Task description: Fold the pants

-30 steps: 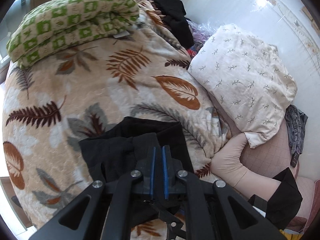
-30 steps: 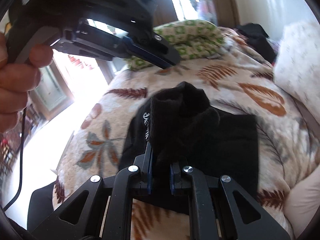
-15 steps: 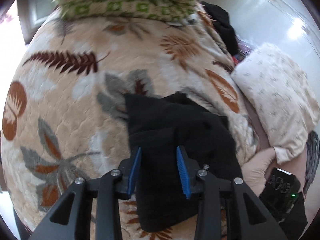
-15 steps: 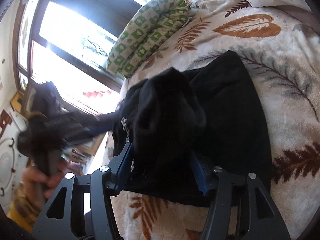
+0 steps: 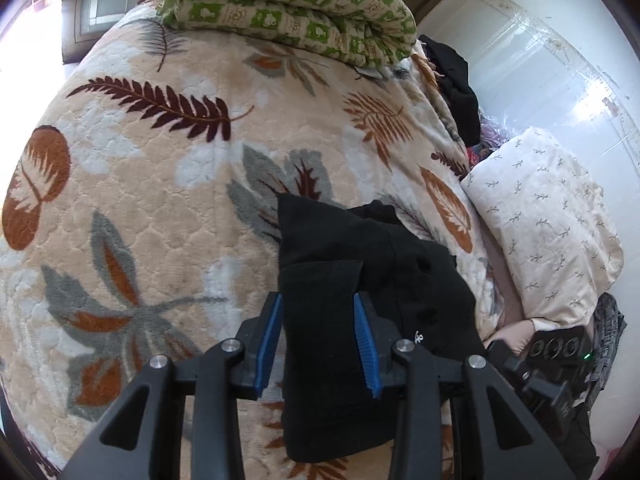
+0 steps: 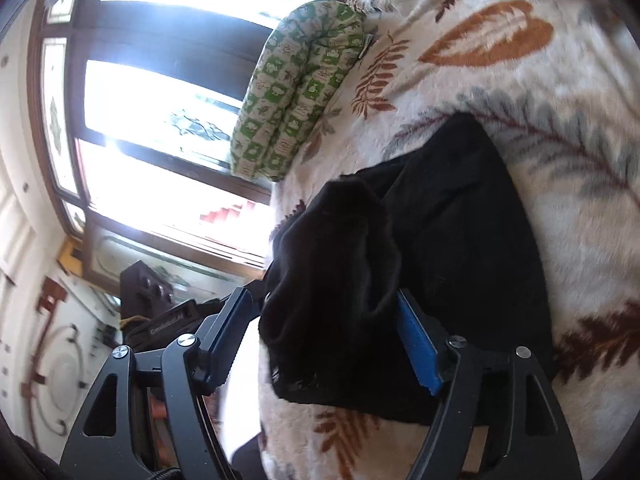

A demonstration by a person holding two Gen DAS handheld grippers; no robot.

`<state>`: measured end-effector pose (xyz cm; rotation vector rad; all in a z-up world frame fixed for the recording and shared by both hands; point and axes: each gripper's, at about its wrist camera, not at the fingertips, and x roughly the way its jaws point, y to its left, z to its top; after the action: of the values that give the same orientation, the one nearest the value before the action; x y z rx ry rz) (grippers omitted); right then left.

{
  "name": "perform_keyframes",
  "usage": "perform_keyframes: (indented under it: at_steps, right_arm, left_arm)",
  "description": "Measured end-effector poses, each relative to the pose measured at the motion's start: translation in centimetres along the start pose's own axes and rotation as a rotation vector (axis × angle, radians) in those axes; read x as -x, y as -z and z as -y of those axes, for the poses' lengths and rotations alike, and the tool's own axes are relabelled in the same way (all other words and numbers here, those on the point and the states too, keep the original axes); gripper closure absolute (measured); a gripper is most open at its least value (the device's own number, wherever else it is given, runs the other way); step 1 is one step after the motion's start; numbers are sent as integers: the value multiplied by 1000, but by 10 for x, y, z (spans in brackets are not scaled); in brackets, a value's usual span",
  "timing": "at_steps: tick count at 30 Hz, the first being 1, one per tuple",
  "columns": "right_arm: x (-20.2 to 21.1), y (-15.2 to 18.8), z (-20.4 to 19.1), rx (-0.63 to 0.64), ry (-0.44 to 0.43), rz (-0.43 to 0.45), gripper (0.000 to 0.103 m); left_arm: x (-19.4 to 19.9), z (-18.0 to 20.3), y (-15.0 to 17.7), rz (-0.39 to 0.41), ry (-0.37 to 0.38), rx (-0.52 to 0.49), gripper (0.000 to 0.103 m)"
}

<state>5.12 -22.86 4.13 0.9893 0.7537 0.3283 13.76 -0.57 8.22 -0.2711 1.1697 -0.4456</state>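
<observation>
The left gripper (image 5: 318,338) tilts steeply down over the black pants (image 5: 360,280), its blue pads parted and not pressing the cloth between them. The right gripper (image 6: 326,338), rolled sideways, is opening around a raised hump of fabric. The folded pants lie on the leaf-print blanket (image 5: 160,200), long axis running away from the grippers; their near edge is hidden behind the fingers.

The right gripper (image 6: 324,344) is opening over the black pants (image 6: 460,240) on the leafy blanket (image 6: 560,128). A bump of cloth sits between its blue pads (image 6: 418,344). A green quilt (image 6: 296,92) lies by the window (image 6: 160,120).
</observation>
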Motion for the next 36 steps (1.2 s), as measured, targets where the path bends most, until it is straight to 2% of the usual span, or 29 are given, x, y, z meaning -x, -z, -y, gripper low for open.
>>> perform_keyframes:
  at_steps: [3, 5, 9, 11, 12, 13, 14, 17, 19, 22, 23, 24, 26, 29, 31, 32, 33, 36]
  right_arm:
    - [-8, -11, -9, 37, 33, -28, 27]
    - [-16, -16, -14, 55, 43, -70, 24]
    - [-27, -25, -20, 84, 106, -125, 25]
    - [-31, -25, -24, 121, 132, -143, 34]
    - [-33, -24, -26, 147, 158, -157, 54]
    - [-34, -23, -26, 165, 178, -174, 79]
    - [-36, -21, -26, 181, 213, -191, 84]
    - [-33, -17, -24, 191, 220, -182, 87]
    - [-30, -17, -22, 171, 209, -163, 87]
    - [-25, -16, -23, 169, 194, -146, 88]
    - [-25, -15, -24, 169, 191, -144, 88]
    - [-26, -15, -26, 169, 193, -142, 88]
    - [-27, -14, -28, 172, 193, -137, 88]
    - [-24, -13, -31, 183, 207, -130, 88]
    - [-20, -14, -35, 193, 213, -121, 89]
    - [-18, -15, -37, 201, 216, -117, 89]
    - [-16, -15, -39, 209, 219, -114, 90]
    - [-10, -16, -49, 234, 217, -96, 90]
  left_arm:
    - [-6, 4, -1, -2, -31, -29, 65]
    - [-15, 8, 1, -35, 0, -31, 65]
    - [-22, 22, 7, -40, -10, -68, 64]
    - [-23, 26, 9, -43, -9, -71, 64]
    - [-23, 28, 10, -45, -12, -77, 62]
    - [-24, 29, 10, -47, -14, -83, 61]
    - [-25, 31, 10, -51, -16, -86, 59]
    - [-19, 33, 11, -41, -17, -96, 59]
    - [-7, 30, 10, -14, 16, -73, 59]
    - [10, 25, 9, 23, 5, -81, 46]
    - [9, 23, 9, 16, -13, -86, 38]
    - [7, 20, 9, 8, -28, -86, 35]
    - [-3, 13, 11, -18, -33, -59, 34]
    - [-24, 4, 15, -78, -2, -4, 34]
    - [-32, 3, 19, -79, -13, 10, 37]
    - [-32, 4, 21, -69, 1, 13, 52]
    - [-31, 9, 22, -66, 15, 3, 60]
    - [-21, 32, 25, -37, -46, -95, 60]
